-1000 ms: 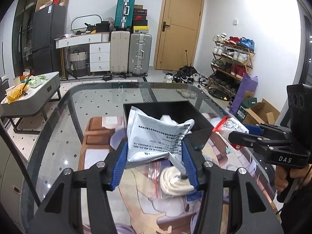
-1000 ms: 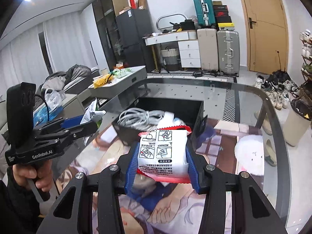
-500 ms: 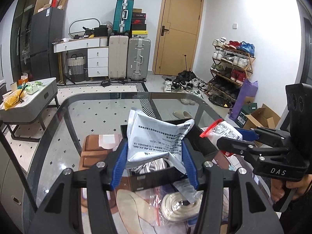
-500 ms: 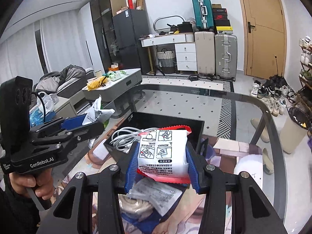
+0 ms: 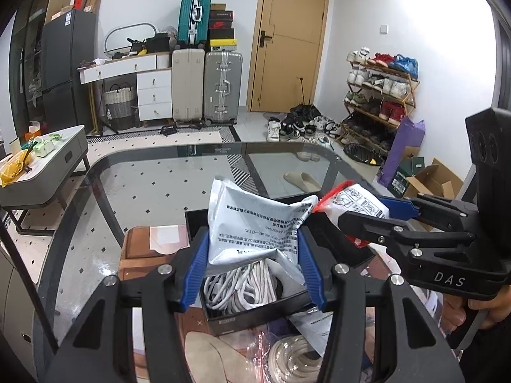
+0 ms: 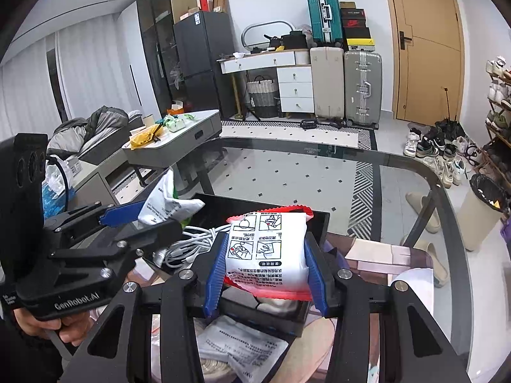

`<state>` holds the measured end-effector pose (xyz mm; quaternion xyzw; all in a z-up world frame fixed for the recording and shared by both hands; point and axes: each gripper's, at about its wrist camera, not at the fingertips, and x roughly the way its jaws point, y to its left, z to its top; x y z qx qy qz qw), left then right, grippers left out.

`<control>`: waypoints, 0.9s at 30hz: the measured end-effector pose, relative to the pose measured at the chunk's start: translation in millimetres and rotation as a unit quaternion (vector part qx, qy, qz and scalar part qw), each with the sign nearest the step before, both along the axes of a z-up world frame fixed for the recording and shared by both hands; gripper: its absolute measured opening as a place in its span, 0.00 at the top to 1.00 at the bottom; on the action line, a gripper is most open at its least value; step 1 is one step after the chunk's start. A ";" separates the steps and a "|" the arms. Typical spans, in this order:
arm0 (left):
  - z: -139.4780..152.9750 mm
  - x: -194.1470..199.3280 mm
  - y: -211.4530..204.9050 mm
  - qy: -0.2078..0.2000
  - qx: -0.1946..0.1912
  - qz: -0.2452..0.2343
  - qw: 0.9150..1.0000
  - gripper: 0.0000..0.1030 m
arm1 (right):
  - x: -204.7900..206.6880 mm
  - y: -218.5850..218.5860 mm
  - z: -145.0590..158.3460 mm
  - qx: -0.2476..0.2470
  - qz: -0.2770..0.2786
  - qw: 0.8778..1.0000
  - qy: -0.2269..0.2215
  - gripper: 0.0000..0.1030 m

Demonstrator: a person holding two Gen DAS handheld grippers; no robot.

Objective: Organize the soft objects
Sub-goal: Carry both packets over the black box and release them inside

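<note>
Pinching a crumpled grey pouch (image 5: 252, 223) across its middle, the left gripper (image 5: 252, 261) holds it over the black box (image 5: 255, 311) near the glass table's (image 5: 153, 172) near edge; the right gripper (image 6: 265, 271) clamps a puffy white-and-red packet (image 6: 266, 249) alongside. Both look light, soft and slippery.

Right gripper (image 6: 265, 271) clamps red-edged white packet (image 6: 266, 255) above black box (image 6: 316, 220) holding white cables (image 6: 188, 242); left gripper (image 6: 150, 217) grips crumpled grey pouch (image 6: 166, 204).

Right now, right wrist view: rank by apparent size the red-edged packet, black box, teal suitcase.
1. black box, partly hidden
2. red-edged packet, nearest the camera, so it looks bigger than it is
3. teal suitcase, far off, so its true size is unsure
</note>
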<state>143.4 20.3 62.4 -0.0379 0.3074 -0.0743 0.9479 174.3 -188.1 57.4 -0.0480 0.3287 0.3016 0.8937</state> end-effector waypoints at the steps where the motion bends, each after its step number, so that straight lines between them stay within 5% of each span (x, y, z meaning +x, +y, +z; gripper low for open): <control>1: -1.8 2.7 -0.2 0.003 0.000 0.000 1.000 0.49 | 1.6 2.0 -1.7 -0.003 0.001 1.000 0.001 0.56; 27: -23.1 30.4 -9.2 0.030 0.007 0.004 1.000 0.49 | 44.9 39.9 -50.6 -0.117 0.031 0.993 -0.009 0.52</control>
